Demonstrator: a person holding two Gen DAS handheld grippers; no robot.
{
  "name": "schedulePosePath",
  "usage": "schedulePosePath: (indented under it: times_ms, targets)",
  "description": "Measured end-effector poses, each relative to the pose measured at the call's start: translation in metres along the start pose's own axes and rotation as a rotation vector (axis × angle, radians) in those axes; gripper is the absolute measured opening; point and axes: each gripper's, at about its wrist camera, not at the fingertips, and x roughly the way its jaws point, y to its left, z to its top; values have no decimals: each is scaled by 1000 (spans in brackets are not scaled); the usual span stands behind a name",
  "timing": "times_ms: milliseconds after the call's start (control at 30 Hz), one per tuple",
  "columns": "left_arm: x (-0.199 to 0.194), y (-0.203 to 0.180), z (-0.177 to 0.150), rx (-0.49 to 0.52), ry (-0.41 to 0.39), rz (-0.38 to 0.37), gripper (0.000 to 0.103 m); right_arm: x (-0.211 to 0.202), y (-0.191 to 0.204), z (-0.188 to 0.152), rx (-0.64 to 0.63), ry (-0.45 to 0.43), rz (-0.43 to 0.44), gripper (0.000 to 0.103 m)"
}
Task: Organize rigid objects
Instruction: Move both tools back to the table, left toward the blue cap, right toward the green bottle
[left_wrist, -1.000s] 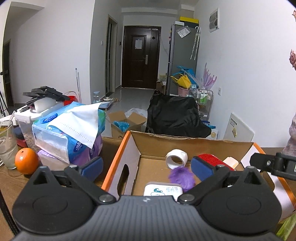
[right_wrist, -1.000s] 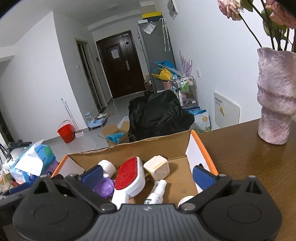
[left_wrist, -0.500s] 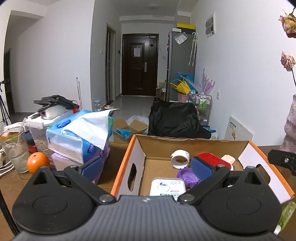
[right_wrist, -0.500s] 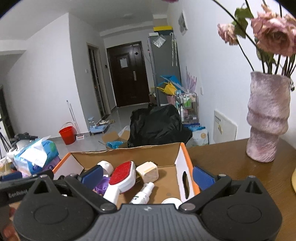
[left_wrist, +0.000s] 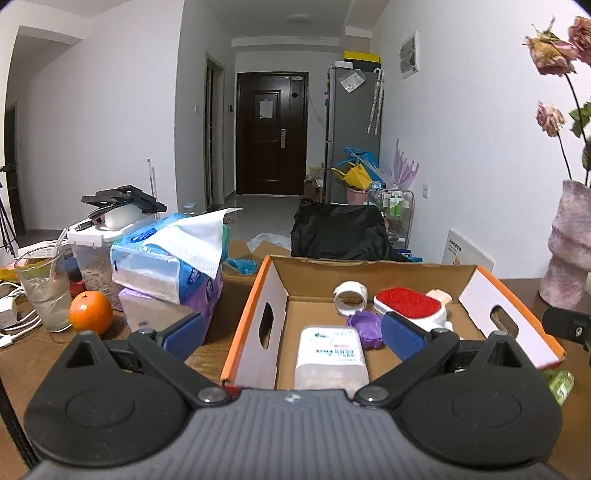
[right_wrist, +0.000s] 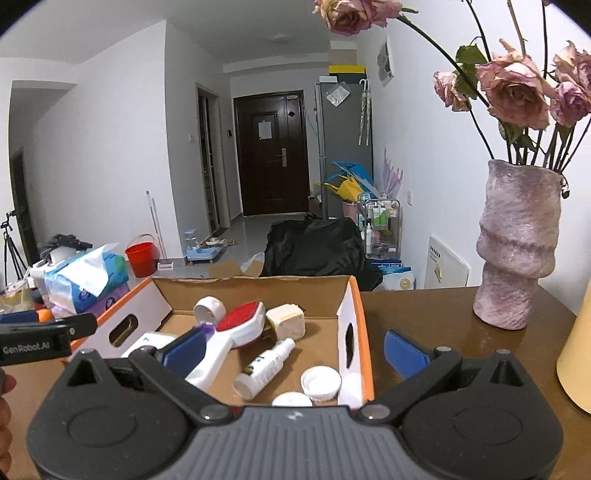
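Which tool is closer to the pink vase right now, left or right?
Right. The right tool straddles the cardboard box's right wall, with the pink vase just off to its right. The left tool straddles the box's far left wall, across the box from the vase.

At the frame's centre, the cardboard box (left_wrist: 369, 275) is brown inside, white outside, with orange edges. In it lie a red-faced white brush (right_wrist: 236, 325), a purple lid (left_wrist: 364, 326) and a white tape roll (left_wrist: 349, 295). Lower left sits an orange fruit (left_wrist: 90, 312); far right, a mottled mauve vase (right_wrist: 517, 247) with faded pink roses (right_wrist: 513, 92).
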Motion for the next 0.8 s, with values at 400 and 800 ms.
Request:
schedulePosePath:
  times_ms: [400, 800]
  targets:
    - [-25, 3, -21, 11, 20, -1, 103, -29, -7, -25, -30, 18, -2, 103]
    - [-53, 9, -46, -4, 59, 22, 103, -58, -7, -56, -60, 48, 6, 103]
